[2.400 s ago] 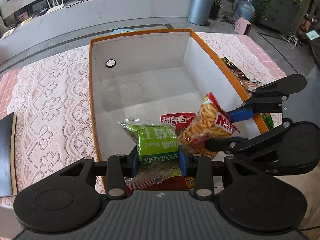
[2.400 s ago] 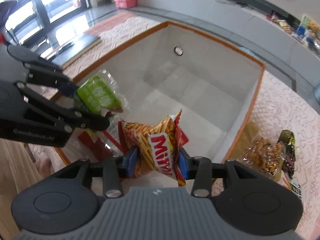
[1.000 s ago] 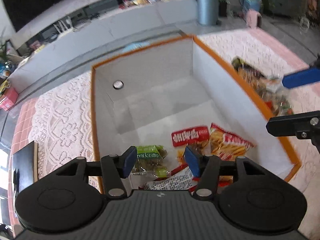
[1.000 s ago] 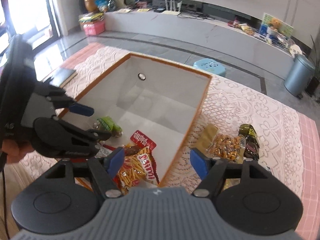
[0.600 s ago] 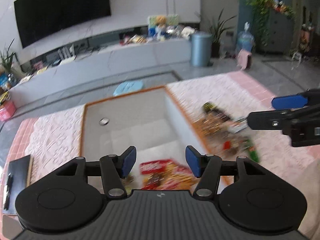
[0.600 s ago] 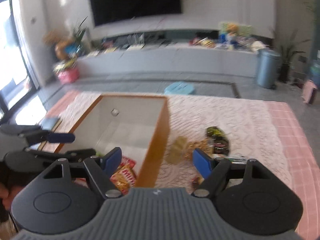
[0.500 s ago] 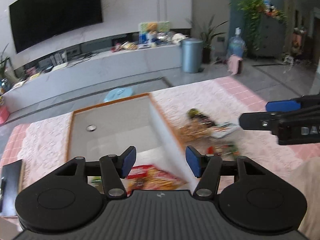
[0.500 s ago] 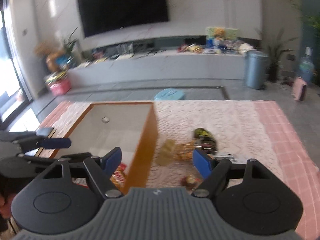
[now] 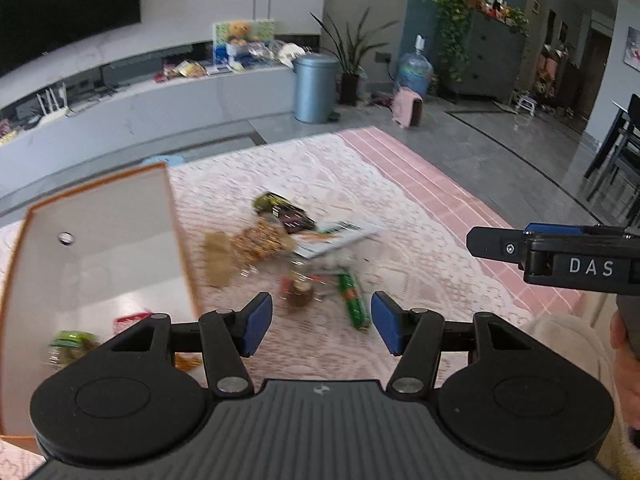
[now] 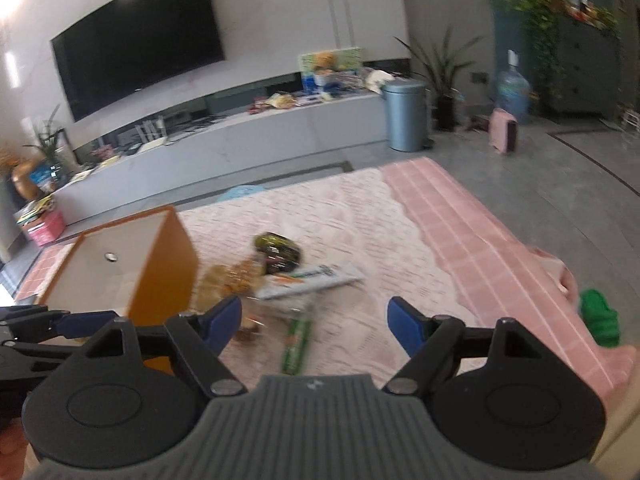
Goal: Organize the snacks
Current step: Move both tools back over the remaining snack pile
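Note:
An orange-rimmed white box (image 9: 100, 240) stands at the left on the lace cloth; it also shows in the right wrist view (image 10: 160, 276). A green raisin pack (image 9: 72, 342) and a red pack (image 9: 128, 318) lie inside it. Loose snacks lie right of the box: a dark pack (image 9: 280, 210), a golden nut bag (image 9: 256, 242), a white flat pack (image 9: 340, 236), a green stick pack (image 9: 352, 300). My left gripper (image 9: 322, 322) is open and empty above them. My right gripper (image 10: 314, 320) is open and empty above the same pile (image 10: 280, 276).
A pink tablecloth edge (image 10: 500, 248) drops off at the right. A green object (image 10: 598, 318) sits at the table's right corner. A TV bench (image 10: 240, 136), a bin (image 10: 404, 116) and a water bottle (image 10: 512, 92) stand behind the table.
Both grippers let their snack packs drop into the box, opened, rose and swung right. They now face the loose pile on the cloth.

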Available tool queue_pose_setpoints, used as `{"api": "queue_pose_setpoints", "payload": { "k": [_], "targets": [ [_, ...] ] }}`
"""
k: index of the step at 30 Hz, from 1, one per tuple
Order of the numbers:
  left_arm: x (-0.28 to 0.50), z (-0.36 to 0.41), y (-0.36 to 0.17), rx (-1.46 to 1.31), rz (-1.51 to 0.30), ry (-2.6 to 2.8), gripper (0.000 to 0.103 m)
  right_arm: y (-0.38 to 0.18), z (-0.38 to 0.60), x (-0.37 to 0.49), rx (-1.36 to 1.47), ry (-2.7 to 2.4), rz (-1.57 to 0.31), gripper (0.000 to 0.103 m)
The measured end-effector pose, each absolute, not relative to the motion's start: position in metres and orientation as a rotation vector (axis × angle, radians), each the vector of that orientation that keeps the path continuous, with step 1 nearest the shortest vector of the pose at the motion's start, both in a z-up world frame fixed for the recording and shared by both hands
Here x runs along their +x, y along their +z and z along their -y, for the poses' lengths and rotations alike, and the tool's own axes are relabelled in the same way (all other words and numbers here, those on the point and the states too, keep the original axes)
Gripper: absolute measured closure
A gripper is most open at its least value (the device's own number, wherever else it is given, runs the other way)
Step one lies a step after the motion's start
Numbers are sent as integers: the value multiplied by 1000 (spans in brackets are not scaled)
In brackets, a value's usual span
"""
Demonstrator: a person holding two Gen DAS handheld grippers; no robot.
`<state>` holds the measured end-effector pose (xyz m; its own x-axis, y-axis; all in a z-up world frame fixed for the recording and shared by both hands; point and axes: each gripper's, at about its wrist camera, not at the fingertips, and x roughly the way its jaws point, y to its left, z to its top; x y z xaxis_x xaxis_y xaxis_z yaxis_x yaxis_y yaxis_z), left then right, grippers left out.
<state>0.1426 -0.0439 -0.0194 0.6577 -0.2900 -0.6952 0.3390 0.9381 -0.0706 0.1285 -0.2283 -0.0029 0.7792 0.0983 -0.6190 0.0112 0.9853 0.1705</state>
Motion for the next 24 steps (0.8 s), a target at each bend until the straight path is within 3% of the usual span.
{"api": "queue_pose_setpoints", "payload": {
  "k": [15,24],
  "targets": [
    [163,79,-47,99,-875,-349,35,-45,275,140,249,-12,-748,27],
    [176,83,-61,97,-905,-350,24,-56,290,161,273,-26,-759,27]
  ]
}}
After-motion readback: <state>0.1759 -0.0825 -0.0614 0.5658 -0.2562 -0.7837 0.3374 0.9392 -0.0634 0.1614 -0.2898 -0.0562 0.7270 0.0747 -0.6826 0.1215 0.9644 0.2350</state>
